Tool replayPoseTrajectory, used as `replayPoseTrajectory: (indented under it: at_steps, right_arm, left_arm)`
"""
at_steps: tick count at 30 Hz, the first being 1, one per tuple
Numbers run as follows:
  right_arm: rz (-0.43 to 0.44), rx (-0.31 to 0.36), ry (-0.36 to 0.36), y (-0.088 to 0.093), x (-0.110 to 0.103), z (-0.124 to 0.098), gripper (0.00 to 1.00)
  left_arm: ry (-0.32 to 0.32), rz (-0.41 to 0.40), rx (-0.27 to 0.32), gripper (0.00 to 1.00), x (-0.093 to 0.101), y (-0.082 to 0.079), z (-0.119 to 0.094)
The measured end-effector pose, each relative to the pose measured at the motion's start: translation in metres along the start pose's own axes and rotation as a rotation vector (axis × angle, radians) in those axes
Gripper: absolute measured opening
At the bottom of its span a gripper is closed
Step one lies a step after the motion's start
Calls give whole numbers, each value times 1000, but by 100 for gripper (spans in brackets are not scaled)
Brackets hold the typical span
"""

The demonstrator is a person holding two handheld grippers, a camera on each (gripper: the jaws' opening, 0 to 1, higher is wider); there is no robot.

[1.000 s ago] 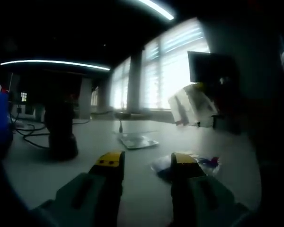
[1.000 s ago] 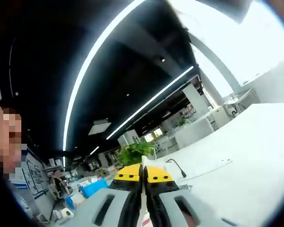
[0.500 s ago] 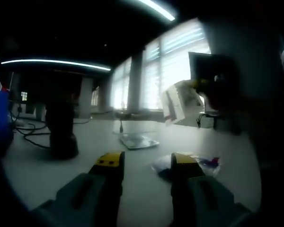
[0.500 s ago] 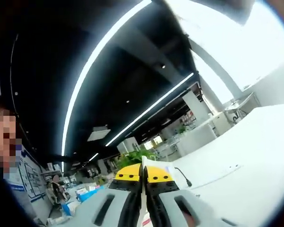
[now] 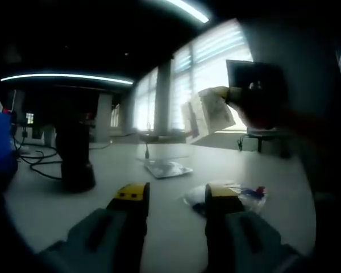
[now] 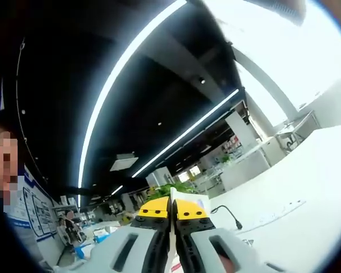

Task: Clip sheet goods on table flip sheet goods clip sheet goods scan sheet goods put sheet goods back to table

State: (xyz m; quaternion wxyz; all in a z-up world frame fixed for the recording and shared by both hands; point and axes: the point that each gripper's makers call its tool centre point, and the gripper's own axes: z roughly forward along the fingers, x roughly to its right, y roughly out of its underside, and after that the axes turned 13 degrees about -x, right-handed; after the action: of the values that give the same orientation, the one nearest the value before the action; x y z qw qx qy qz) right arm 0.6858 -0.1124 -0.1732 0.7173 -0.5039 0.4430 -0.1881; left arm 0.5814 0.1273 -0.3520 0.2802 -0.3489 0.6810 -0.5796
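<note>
The sheet goods (image 5: 207, 114), pinched edge-on in the right gripper (image 6: 171, 208), have moved left and higher, now tilted upright. The left gripper (image 5: 174, 199) hangs wide over the table (image 5: 159, 216).

Table (image 5: 57, 210): smooth, matt, pale surface. Left gripper (image 5: 175, 194): matt grey plastic bodies with yellow plastic tips. Right gripper (image 6: 171, 208): same finish, jaws closed on a thin white paper-like sheet (image 6: 188, 198). Packet (image 5: 238, 196) on the table: clear, glossy, crinkled plastic film. Flat pack (image 5: 166, 169): glossy wrap.
</note>
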Motion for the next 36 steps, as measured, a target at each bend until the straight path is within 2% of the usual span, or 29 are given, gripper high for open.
replayPoseTrajectory:
  at_steps: [2, 4, 6, 11, 15, 27, 30, 36]
  right_arm:
    - [9, 6, 3, -3, 4, 11, 0]
    - [19, 12, -3, 0, 1, 9, 0]
    - [28, 15, -8, -3, -1, 18, 0]
    - [-8, 28, -1, -1, -11, 31, 0]
    - [-4, 32, -5, 1, -11, 42, 0]
    - [-21, 26, -29, 19, -26, 77, 0]
    - [-19, 35, -29, 18, -23, 84, 0]
    - [-23, 47, -7, 27, -24, 95, 0]
  left_arm:
    - [-1, -2, -1, 32, -1, 0, 0]
    - [0, -3, 1, 32, -1, 0, 0]
    - [0, -1, -1, 32, 0, 0, 0]
    - [-1, 1, -5, 32, 0, 1, 0]
    - [-8, -1, -5, 32, -2, 1, 0]
    - [-10, 2, -6, 32, 0, 1, -1]
    - [-9, 6, -9, 32, 0, 1, 0]
    - [-6, 6, -9, 31, 1, 1, 0]
